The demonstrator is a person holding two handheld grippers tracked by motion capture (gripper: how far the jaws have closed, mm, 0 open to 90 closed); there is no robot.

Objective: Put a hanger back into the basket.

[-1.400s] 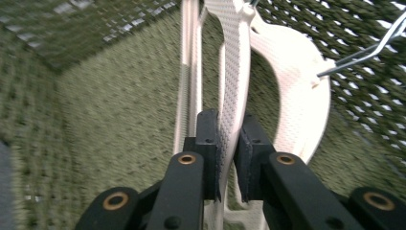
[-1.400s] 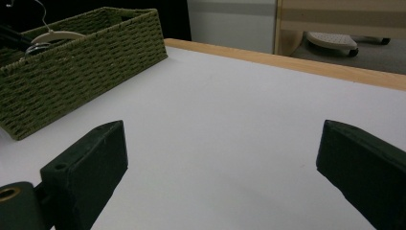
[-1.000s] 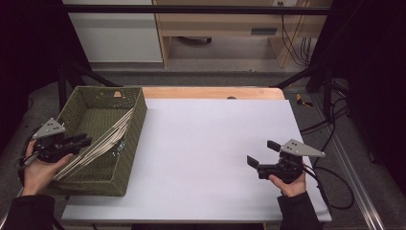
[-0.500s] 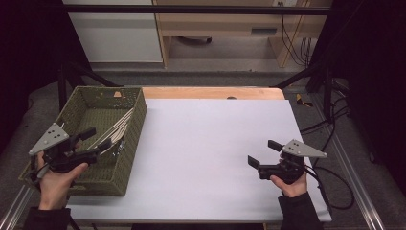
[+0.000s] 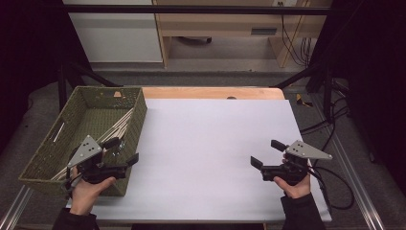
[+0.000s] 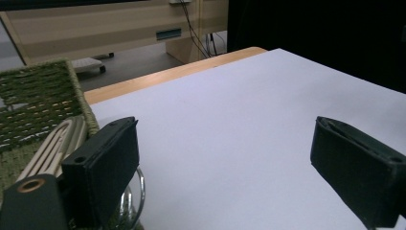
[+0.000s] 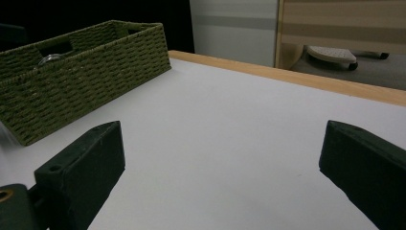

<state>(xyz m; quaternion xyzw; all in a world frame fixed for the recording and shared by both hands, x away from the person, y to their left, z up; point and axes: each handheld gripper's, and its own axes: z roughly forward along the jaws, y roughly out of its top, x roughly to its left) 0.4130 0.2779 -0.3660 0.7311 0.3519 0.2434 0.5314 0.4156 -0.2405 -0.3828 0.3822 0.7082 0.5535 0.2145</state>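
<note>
Basket (image 5: 52, 158) of green weave sits at the table's (image 5: 210, 143) left edge, with pale sticks (image 5: 119, 125) leaning along its right wall and a small metal ring (image 6: 136, 196) at the near right corner. The left gripper (image 5: 122, 152) hangs at that corner, over the basket's right rim, pointing out across the white tabletop. Its jaws have just been opening and stand wide, with nothing between them; in the left gripper view the sticks (image 6: 55, 143) and the ring lie just beside the left-hand jaw, behind and under it, apart from the pads. The right gripper (image 5: 268, 153) is held low over the table's right side, well apart from the basket (image 7: 81, 72), pointing toward it. Its jaws are wide too, and bare white table shows between them.
</note>
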